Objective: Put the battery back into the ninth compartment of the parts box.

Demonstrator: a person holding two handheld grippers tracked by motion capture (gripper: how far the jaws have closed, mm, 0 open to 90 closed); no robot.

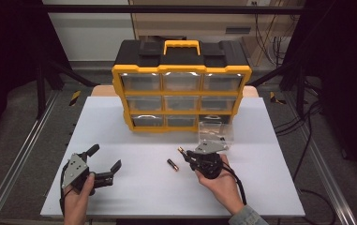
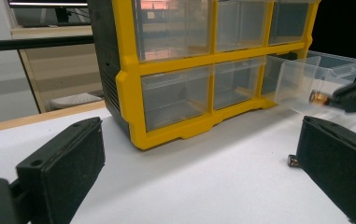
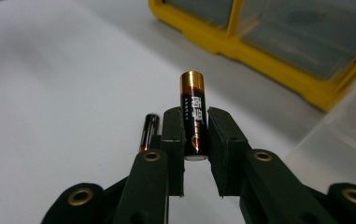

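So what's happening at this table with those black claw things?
A person holds a two-jaw gripper in each hand. The right gripper is clamped on a black and copper-coloured battery, near a clear plastic drawer pulled out of the yellow and black drawer cabinet. A second battery lies on the white table. The left gripper rests open and empty.

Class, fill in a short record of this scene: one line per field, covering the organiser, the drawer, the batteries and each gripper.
Organiser: yellow and black, at the far side of the white table
Drawer: clear, bottom right one pulled out
Held battery: clamped in the right gripper, near the drawer
Loose battery: lying on the table
Left gripper: open, holding nothing
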